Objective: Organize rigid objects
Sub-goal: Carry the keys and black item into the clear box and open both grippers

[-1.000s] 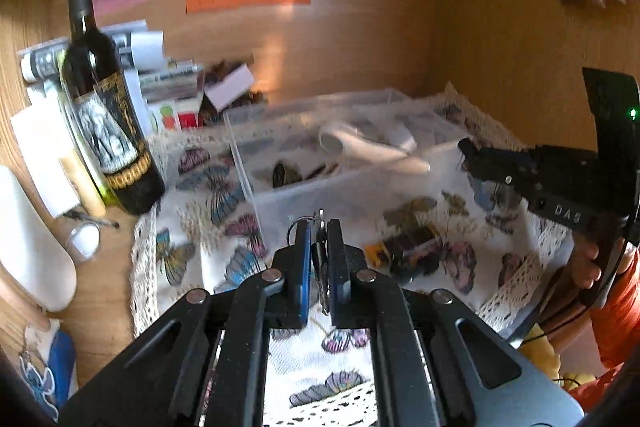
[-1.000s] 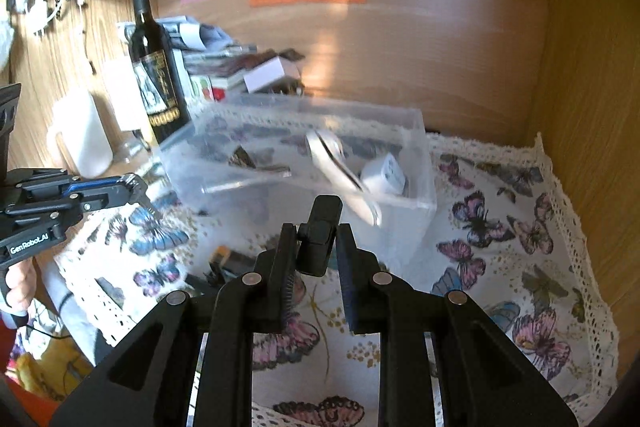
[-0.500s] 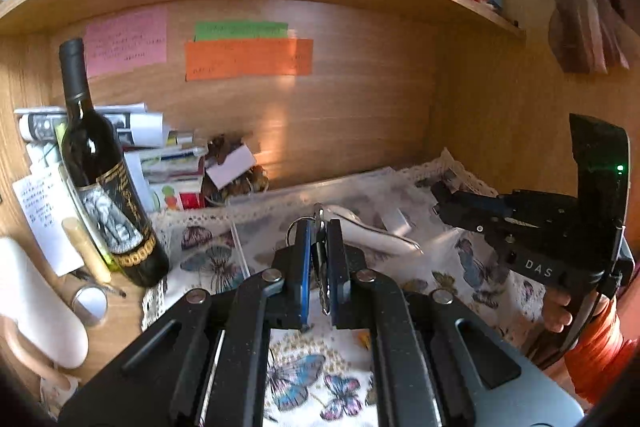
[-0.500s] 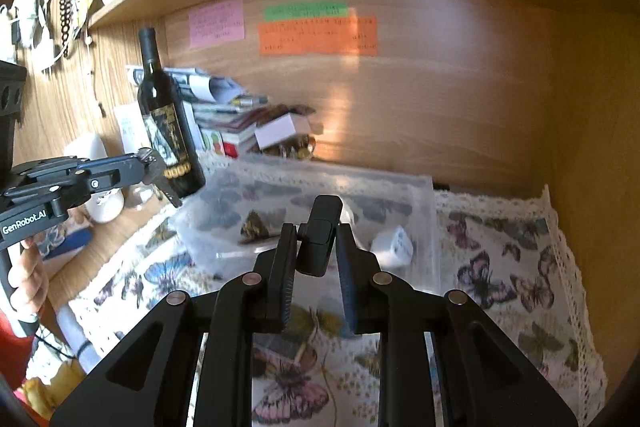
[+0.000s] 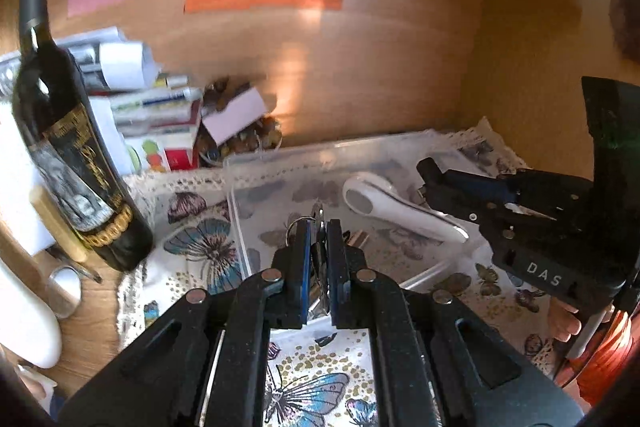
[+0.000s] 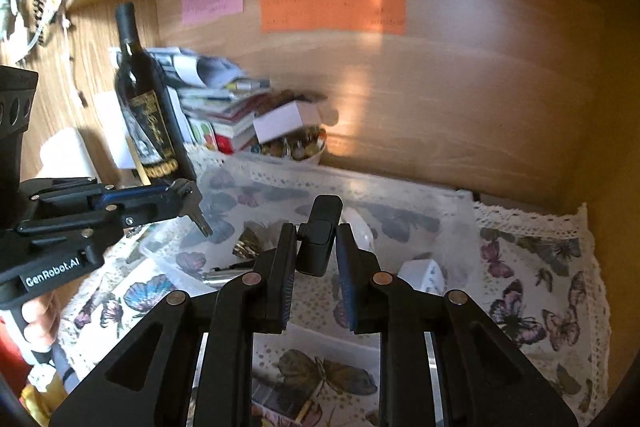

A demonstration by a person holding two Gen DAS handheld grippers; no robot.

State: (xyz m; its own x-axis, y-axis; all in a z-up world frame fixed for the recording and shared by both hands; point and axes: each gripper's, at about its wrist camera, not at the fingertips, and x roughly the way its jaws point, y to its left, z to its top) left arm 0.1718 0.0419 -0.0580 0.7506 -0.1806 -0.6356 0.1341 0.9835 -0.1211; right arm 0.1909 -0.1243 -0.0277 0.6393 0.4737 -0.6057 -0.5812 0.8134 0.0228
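My left gripper point(image 5: 318, 231) is shut on a bunch of keys point(image 5: 317, 217) on a ring, held over the clear plastic bin point(image 5: 280, 157). In the right wrist view the same keys point(image 6: 202, 223) hang from the left gripper point(image 6: 188, 197) above the bin's left end. My right gripper point(image 6: 316, 233) is shut on a small black fob-like block point(image 6: 320, 239), also above the bin point(image 6: 452, 211). It appears in the left wrist view as the right gripper point(image 5: 428, 179). Inside the bin lie a long white tool point(image 5: 384, 205), a small white box point(image 6: 424, 275) and a gold-and-black piece point(image 6: 246, 245).
A dark wine bottle point(image 5: 76, 179) stands left of the bin, with stacked books and papers point(image 5: 156, 107) behind it. A bowl of small brown things point(image 6: 296, 147) sits against the wooden back wall under a shelf. The butterfly cloth point(image 6: 540, 267) has bare room right of the bin.
Both grippers have moved forward from in front of the bin to above it, each still holding its object. The toy car on the cloth has dropped out of the left wrist view.
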